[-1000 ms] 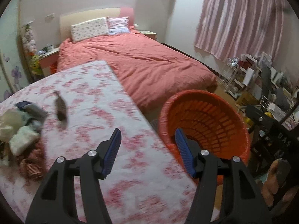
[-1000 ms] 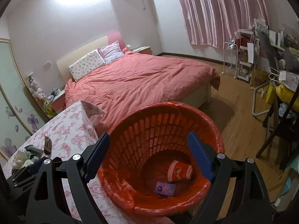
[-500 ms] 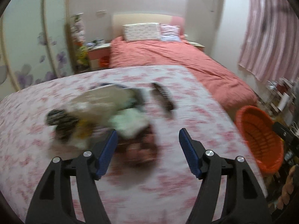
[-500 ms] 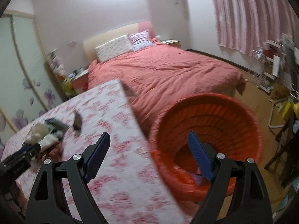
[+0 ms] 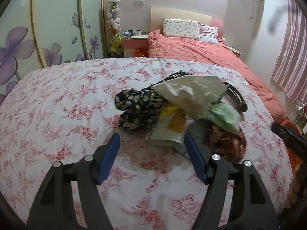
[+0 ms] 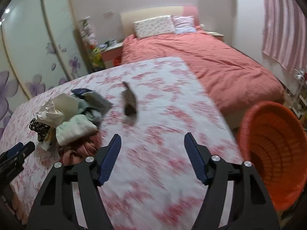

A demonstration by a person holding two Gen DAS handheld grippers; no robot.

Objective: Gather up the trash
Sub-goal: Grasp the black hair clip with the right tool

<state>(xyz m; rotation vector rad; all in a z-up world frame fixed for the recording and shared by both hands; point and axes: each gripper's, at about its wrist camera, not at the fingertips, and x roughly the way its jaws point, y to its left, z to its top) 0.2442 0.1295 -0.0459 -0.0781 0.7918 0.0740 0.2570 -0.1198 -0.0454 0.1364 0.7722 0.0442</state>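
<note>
Floral-clothed table — our trash pile waits.
We hold the left gripper spread, empty, just short of it; right gripper — just been closing, empty — beside it.

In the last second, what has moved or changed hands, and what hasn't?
Both grippers swung away from the orange basket toward the pile of trash on the floral tablecloth. The left gripper now faces the pile; the right gripper, whose jaws have just been closing, holds nothing. Nothing was grasped; pile and basket stayed put.
</note>
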